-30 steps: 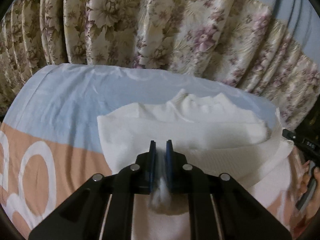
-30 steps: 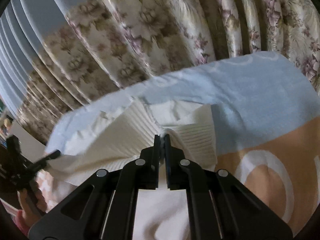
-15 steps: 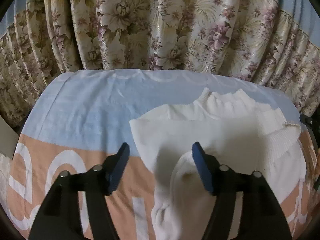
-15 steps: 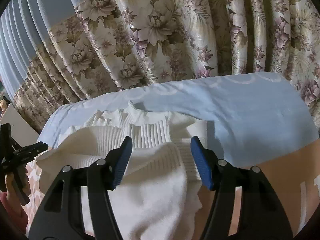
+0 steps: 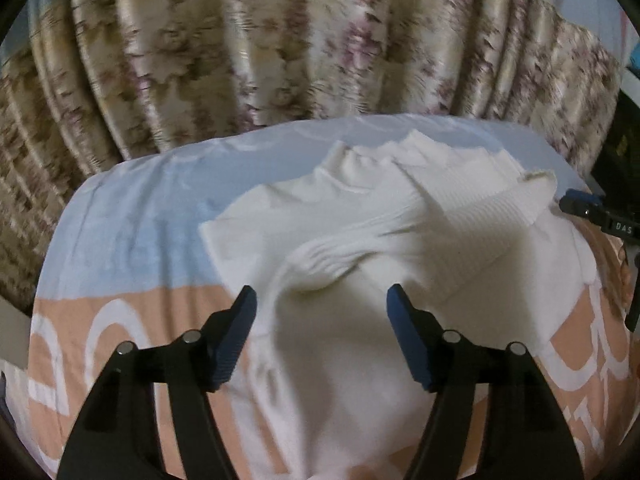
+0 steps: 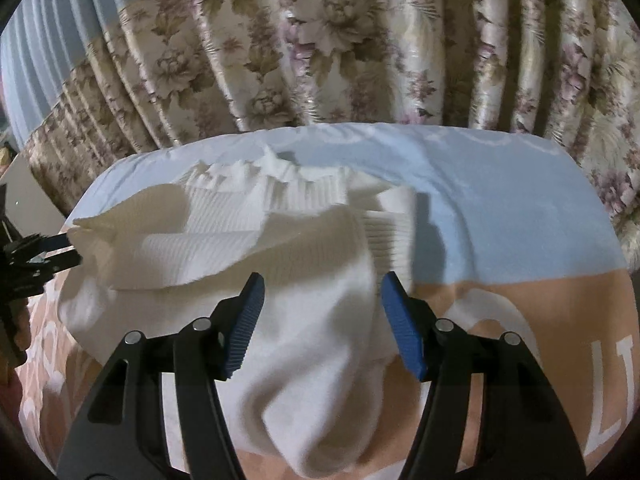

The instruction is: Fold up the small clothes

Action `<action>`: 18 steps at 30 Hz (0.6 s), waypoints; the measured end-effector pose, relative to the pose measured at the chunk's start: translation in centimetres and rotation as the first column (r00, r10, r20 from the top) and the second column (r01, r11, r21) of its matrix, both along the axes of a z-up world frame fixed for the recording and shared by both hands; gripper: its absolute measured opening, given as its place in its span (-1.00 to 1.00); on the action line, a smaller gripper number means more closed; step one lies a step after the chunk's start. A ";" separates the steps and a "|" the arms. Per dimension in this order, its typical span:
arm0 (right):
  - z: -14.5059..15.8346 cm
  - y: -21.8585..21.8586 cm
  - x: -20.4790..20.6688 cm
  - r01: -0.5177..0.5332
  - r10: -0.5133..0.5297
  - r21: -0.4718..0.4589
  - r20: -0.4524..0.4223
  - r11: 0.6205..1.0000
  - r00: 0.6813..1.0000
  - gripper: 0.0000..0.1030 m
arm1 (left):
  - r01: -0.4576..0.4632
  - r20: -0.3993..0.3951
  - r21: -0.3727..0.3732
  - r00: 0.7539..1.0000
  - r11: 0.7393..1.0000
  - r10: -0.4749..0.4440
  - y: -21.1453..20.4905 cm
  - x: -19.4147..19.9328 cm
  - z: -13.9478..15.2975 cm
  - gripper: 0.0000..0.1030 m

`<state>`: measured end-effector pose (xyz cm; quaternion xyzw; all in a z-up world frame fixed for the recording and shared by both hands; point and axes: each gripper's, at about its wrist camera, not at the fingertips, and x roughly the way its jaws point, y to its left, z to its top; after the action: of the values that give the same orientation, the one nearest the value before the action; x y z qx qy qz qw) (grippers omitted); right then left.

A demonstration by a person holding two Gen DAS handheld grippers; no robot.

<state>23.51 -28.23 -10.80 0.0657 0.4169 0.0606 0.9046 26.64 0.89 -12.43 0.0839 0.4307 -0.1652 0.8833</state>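
Plainly, much of the white knit sweater (image 5: pixel 360 360) is cut off: its near end runs under both tools and out of the bottom of each wrist view, so its full outline cannot be made out. The left wrist view is smeared, and the floral curtain (image 5: pixel 320 40) behind the bed is only a blur there. The sweater lies on the bedsheet (image 5: pixel 132 240), which is pale blue on the far side and peach with white lettering nearer. Its ribbed collar (image 5: pixel 372 160) points away from the cameras toward the curtain, so the long axis seems to run from the near edge to the far edge of the bed. A ribbed cuff (image 6: pixel 392 236) and a folded panel lie across the upper body of the garment. The left gripper (image 5: pixel 320 340) hangs over the cloth with its blue pads spread wide and nothing between them. The right gripper (image 6: pixel 322 320) is likewise spread apart above the fabric, grasping nothing.
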 end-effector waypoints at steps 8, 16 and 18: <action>-1.1 2.6 2.4 -0.094 0.091 -0.047 -0.063 0.995 0.994 -0.68 | 0.040 -0.087 -0.041 0.995 0.998 -0.043 -2.7 3.9 -2.7 -0.66; -1.2 2.3 6.8 -0.056 0.055 -0.023 -0.049 0.998 0.997 -0.95 | -0.143 -0.050 -0.029 0.989 0.989 0.142 0.4 8.3 -2.6 -0.75; -1.2 1.3 8.0 -0.018 0.019 0.009 -0.044 1.000 0.999 -0.95 | -0.194 -0.041 -0.038 0.981 0.980 0.192 2.0 8.9 -2.0 -0.75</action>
<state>31.49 -26.90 -11.98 0.0671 0.4368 0.0693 0.8944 35.52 2.87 -14.41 0.0200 0.4496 -0.0894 0.8885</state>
